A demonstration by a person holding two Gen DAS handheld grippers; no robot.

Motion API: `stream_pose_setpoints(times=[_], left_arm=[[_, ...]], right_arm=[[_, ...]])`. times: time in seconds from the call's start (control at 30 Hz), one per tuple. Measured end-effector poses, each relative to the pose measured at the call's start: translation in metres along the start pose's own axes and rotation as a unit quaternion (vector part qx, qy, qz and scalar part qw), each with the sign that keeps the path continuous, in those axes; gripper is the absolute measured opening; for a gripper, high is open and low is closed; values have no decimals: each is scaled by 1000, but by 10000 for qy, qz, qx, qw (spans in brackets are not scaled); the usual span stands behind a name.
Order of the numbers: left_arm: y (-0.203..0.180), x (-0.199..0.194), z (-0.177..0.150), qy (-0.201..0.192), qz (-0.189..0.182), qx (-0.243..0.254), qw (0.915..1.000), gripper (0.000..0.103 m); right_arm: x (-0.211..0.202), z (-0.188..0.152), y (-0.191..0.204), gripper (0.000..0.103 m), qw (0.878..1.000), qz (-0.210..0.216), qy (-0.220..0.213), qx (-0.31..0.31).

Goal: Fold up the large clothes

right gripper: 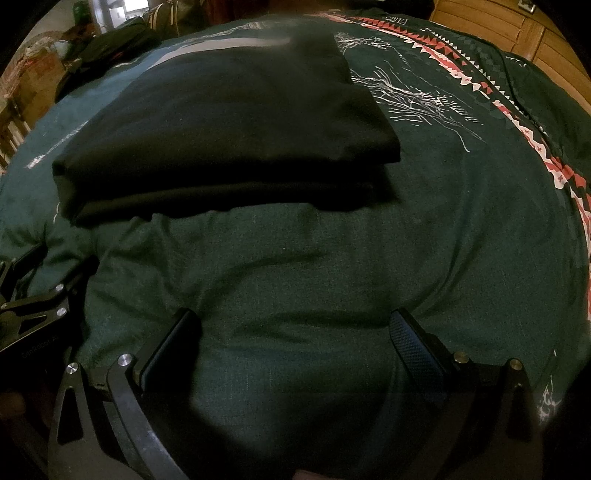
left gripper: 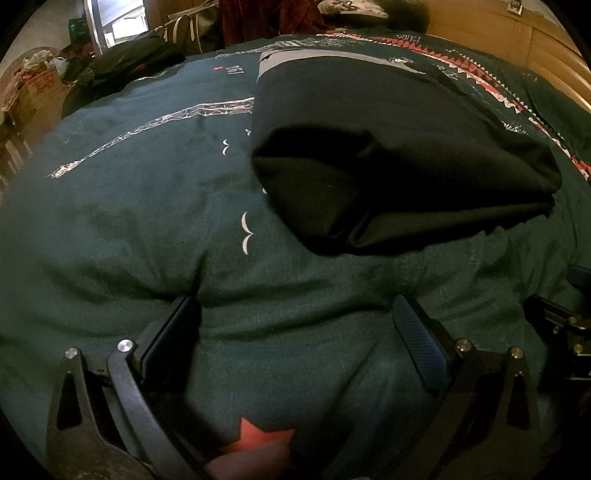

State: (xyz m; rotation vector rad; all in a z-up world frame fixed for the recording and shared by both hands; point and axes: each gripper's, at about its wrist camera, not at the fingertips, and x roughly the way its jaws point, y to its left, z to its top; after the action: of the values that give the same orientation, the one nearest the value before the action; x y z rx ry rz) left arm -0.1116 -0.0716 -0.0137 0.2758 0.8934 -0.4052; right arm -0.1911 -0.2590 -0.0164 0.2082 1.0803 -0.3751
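Currently, a black garment [left gripper: 402, 155] lies folded into a thick, roughly rectangular stack on a dark green bedspread [left gripper: 147, 206]. Same garment [right gripper: 229, 122] seen from the right wrist: layered edges face the camera, upper layer sitting slightly back from the lower one. A grey band shows along its far edge in both views.

Left gripper [left gripper: 295, 325]: fingers spread wide apart, nothing between them, only green cloth of the bedspread beneath. It sits near the garment's near edge but apart from it. Blue textured pad [left gripper: 419, 343] visible on one finger. Part of the right gripper's frame [left gripper: 561, 328] shows at the far right edge of the left view.

Right gripper [right gripper: 295, 328]: fingers likewise spread wide, holding nothing, low over the bedspread [right gripper: 369, 266], short of the garment's front edge. Left gripper's black frame [right gripper: 33, 306] enters at the left edge of this view. The two tools sit just beside each other.

Bedspread details: white bird marks [left gripper: 246, 232], a red star [left gripper: 258, 437] near the bottom of the left view, white branch print [right gripper: 410, 96], and a red-white-black zigzag border [right gripper: 517, 110] running along the right side.

Background: wooden panelling [right gripper: 517, 33] at upper right; cluttered boxes [left gripper: 33, 85] and a dark bag [left gripper: 136, 59] at upper left.
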Motion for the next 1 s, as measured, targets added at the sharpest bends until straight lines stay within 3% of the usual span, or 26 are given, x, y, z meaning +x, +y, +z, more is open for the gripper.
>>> stream_pose_setpoints(times=[1.0], left_arm=[[3, -2, 3, 148, -45, 92, 9998, 103]], right_arm=[[-2, 1, 3, 103, 10000, -56, 32, -68]])
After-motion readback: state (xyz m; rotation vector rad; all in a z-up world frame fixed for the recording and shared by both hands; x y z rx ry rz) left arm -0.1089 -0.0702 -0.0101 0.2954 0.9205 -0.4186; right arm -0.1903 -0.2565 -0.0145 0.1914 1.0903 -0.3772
